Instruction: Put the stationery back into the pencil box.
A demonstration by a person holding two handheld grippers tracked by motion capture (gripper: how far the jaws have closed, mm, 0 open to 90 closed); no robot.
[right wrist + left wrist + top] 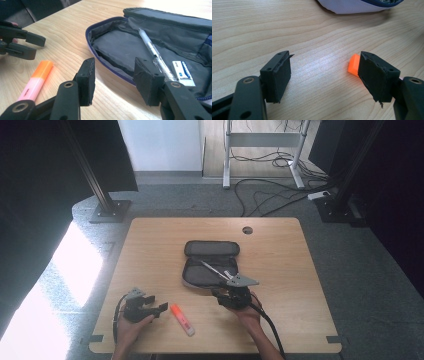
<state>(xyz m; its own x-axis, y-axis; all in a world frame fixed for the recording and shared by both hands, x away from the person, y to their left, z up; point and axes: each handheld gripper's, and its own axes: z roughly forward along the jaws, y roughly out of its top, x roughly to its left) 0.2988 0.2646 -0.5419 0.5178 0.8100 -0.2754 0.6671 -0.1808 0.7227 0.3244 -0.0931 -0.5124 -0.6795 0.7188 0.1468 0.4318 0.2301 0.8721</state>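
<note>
High view: both tongs, left (162,308) and right (226,296), gape empty; left could nudge the highlighter (182,319), rolling it off the tabletop (150,240).

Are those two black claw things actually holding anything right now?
No, nothing is held. The left gripper is open, bare table between its jaws, the orange highlighter just beside one jaw. The right gripper is open too, in front of the open pencil case.
</note>
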